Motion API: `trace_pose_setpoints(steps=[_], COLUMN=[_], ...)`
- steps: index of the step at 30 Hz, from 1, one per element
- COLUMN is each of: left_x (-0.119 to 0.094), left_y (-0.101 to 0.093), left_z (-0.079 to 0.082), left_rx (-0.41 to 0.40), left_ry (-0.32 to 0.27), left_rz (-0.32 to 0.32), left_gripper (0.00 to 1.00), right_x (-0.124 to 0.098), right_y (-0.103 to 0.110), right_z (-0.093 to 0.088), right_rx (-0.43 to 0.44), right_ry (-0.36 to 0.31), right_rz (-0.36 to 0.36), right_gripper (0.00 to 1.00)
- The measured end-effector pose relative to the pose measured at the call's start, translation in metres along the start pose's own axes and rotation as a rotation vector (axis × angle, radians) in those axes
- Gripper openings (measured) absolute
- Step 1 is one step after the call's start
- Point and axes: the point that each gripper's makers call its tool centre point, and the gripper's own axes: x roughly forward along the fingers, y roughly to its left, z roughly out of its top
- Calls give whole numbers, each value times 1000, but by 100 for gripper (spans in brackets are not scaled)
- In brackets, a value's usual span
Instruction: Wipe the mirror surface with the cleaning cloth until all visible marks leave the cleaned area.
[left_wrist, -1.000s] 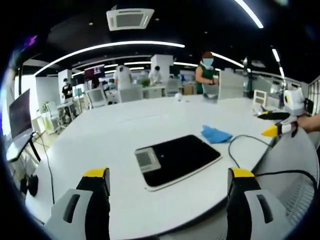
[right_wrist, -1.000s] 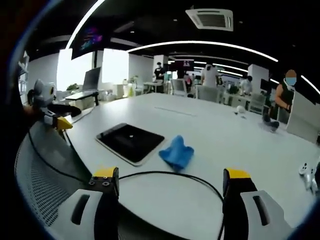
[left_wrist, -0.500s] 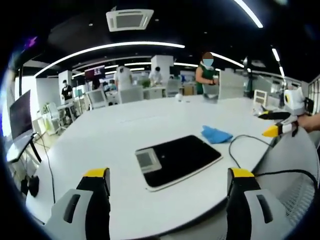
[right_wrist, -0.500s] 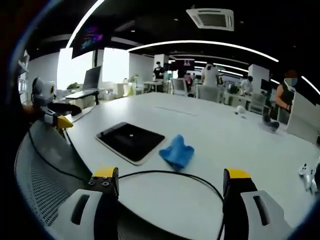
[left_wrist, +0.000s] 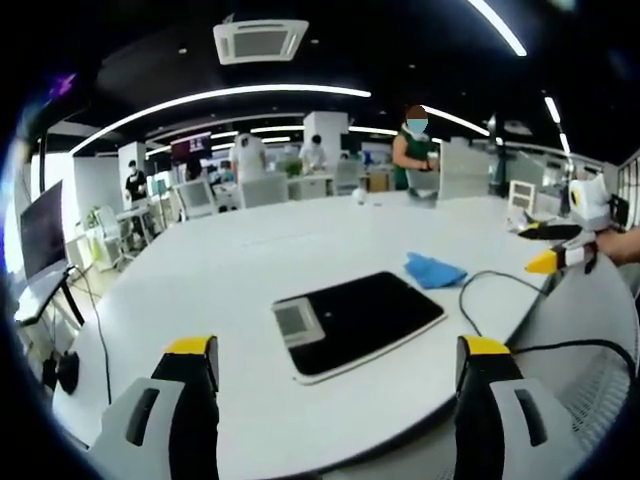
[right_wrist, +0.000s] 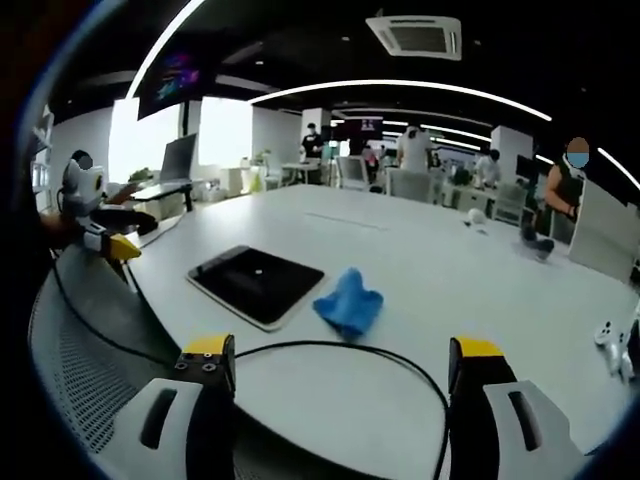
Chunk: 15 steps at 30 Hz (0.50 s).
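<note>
While both grippers hover agape, cloth (right_wrist: 347, 303) lies beside mirror (right_wrist: 256, 285).

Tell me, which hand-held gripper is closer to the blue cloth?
Probably the right hand-held gripper: the blue cloth lies just ahead of its open jaws. The left hand-held gripper faces the mirror first, with the cloth beyond it.

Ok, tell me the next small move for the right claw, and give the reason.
Probably reach the right claw forward to the blue cleaning cloth. It is open and empty, and the cloth lies loose on the white table just beside the dark mirror, closer to this claw than to the left claw. Wiping needs the cloth first.
</note>
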Motion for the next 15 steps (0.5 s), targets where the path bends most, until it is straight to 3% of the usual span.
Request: trace_pose_setpoints(steps=[15], left_x=[-1], left_y=[0], left_z=[2], left_rx=[18], left_ry=[-13], left_rz=[1], left_gripper=[99], right_x=[1], right_y=[-1], right_z=[-5], right_rx=[-2], right_ry=[23], right_rz=[-2], right_gripper=[87])
